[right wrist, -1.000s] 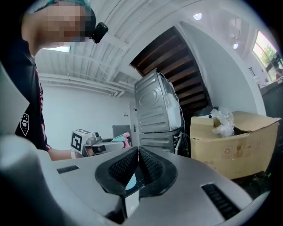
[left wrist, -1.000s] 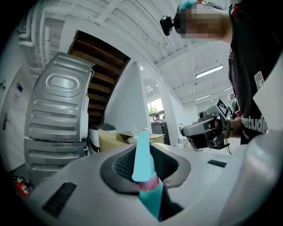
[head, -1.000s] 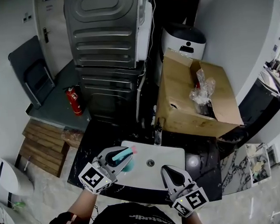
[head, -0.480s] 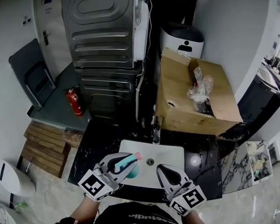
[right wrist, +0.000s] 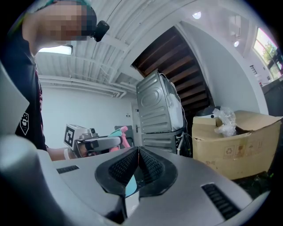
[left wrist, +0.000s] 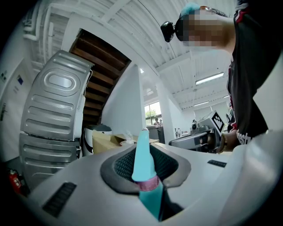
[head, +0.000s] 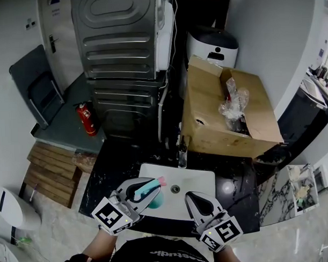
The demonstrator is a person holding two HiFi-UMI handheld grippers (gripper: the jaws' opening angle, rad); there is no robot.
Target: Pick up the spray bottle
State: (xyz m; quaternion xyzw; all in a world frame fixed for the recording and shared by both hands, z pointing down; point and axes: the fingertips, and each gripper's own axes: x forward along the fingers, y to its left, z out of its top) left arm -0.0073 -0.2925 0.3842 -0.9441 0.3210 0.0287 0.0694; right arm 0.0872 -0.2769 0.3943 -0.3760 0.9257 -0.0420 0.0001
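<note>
Nearest, over the near rim of the white sink, the left claw is closed partway on the teal spray bottle, whose pink nozzle points across the basin. The right claw, at the sink's near right edge, is pressed together on nothing. The bottle looks like light, rigid, smooth plastic and probably slippery, so its narrow neck seems the surest hold. Behind the sink stands a cardboard box.

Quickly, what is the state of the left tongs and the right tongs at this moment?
Left tongs: closed on the teal spray bottle.
Right tongs: closed, holding nothing.
</note>
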